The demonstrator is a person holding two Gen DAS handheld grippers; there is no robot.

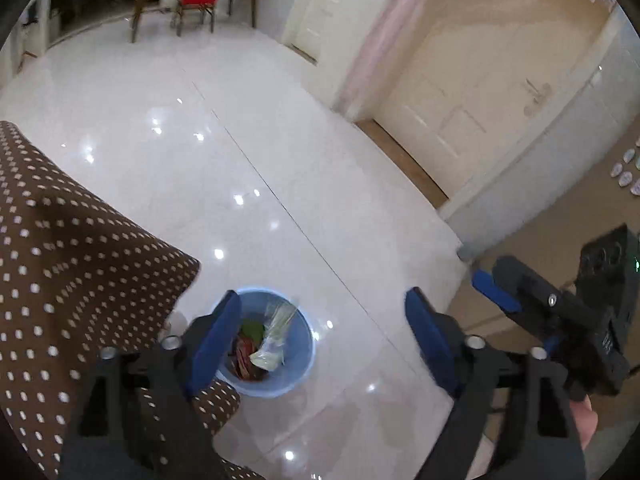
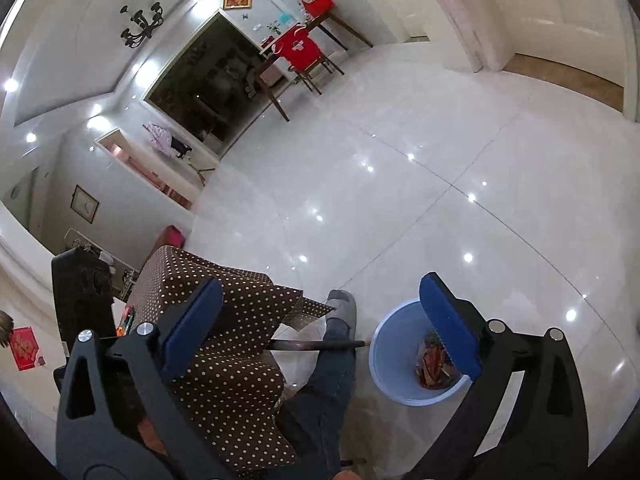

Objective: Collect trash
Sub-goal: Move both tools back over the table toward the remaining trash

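A light blue trash bin (image 1: 294,364) stands on the white tiled floor below both grippers. It holds wrappers (image 1: 250,354), a green and a red one, and a clear plastic bag (image 1: 276,332). My left gripper (image 1: 324,340) is open and empty, high above the bin. The bin also shows in the right wrist view (image 2: 390,356) with colourful wrappers (image 2: 434,364) inside. My right gripper (image 2: 324,332) is open and empty, above and beside the bin. The right gripper also appears at the right edge of the left wrist view (image 1: 532,308).
A table under a brown polka-dot cloth (image 1: 68,264) stands just left of the bin, also in the right wrist view (image 2: 228,344). The person's leg and grey slipper (image 2: 342,308) are between table and bin. A dining table with a red-covered chair (image 2: 298,50) stands far off.
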